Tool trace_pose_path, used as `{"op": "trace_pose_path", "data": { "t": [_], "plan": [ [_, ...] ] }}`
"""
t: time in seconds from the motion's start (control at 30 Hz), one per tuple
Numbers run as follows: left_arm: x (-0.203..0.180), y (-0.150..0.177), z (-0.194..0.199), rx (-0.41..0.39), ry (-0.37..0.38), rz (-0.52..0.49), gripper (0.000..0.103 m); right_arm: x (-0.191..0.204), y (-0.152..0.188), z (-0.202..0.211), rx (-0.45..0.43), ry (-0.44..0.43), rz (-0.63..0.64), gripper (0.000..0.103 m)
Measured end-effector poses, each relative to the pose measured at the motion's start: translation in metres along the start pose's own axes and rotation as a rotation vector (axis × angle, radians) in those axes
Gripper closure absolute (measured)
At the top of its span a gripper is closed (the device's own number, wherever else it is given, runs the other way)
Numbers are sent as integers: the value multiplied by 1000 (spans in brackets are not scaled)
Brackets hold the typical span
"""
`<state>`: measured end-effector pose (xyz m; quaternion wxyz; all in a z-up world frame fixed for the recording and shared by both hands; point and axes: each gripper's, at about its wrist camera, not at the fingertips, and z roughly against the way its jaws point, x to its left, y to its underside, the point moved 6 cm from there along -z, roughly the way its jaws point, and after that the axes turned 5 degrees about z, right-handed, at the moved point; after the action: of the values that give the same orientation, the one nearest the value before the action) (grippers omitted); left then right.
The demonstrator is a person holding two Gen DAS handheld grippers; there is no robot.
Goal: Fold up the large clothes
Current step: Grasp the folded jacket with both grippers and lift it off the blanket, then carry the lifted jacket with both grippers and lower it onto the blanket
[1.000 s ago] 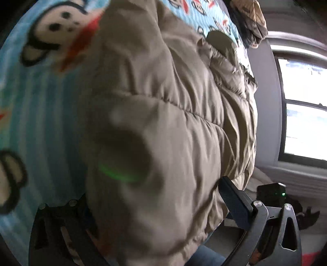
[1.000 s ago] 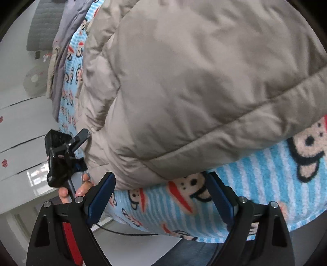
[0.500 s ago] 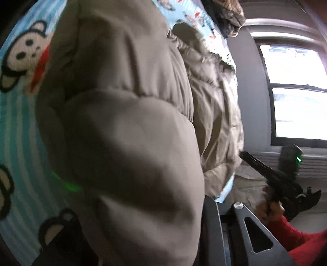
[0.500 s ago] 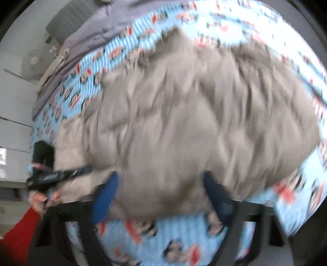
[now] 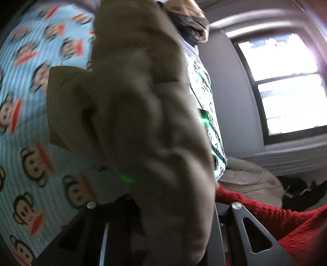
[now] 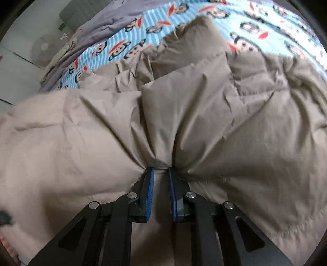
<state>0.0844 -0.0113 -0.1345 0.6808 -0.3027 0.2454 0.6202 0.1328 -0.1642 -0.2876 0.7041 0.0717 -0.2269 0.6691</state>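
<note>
A large beige puffer jacket (image 6: 204,114) lies on a blue striped monkey-print blanket (image 6: 126,47). My right gripper (image 6: 161,169) is shut on a pinch of the jacket's fabric; its blue pads (image 6: 150,192) squeeze the cloth between them. In the left wrist view a thick bunch of the same jacket (image 5: 143,114) rises out of my left gripper (image 5: 175,208) and hides its fingertips; the jaws stand close around the cloth. The blanket (image 5: 30,133) shows to its left.
A grey-purple cloth (image 6: 98,26) lies along the blanket's far edge. A window (image 5: 286,86) and grey wall stand to the right in the left wrist view. A red knit sleeve (image 5: 276,223) and a pale bundle (image 5: 251,180) lie low right. A patterned garment (image 5: 190,16) sits at the top.
My right gripper went from open beside the jacket to shut on its fabric. My left gripper closed on the jacket and lifted the bunch up from the blanket.
</note>
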Motion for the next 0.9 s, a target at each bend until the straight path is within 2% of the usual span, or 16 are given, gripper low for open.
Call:
{"op": "trace_pose_path", "data": {
  "t": [0.2,0.27,0.3,0.4,0.47,0.5,0.6,0.67,0.73,0.8,0.83,0.9],
  "plan": [
    [-81,-5,-51,16,-176,-93,80,-24,2,-5,42,-140,-101,93],
    [-90,-7,-54,12,-190,-100,80,-30,-1,-4,79,-183,-145,93],
    [-94,-7,-55,10,-187,-92,80,-32,-5,4,70,-196,-158,93],
    [-93,-5,-49,2,-228,-81,80,-40,-26,36,-50,-230,-149,93],
    [-101,2,-54,-2,-259,-69,80,-47,-42,39,-73,-256,-168,93],
    [-101,2,-54,-3,-271,-62,80,-49,-49,34,-60,-262,-178,93],
    [-113,-6,-63,-12,-347,-55,80,-49,-58,-14,112,-267,-167,95],
    [-119,-11,-68,-8,-365,-51,80,-51,-60,-21,151,-288,-159,96],
    [-123,-13,-78,-4,-367,-61,80,-57,-60,-4,136,-333,-169,96],
    [-138,-14,-94,7,-406,-108,80,-76,-56,30,86,-368,-185,94],
    [-144,-14,-103,16,-415,-130,80,-91,-52,47,60,-365,-196,91],
    [-152,-14,-128,38,-421,-160,80,-120,-41,76,16,-349,-232,91]
  ]
}}
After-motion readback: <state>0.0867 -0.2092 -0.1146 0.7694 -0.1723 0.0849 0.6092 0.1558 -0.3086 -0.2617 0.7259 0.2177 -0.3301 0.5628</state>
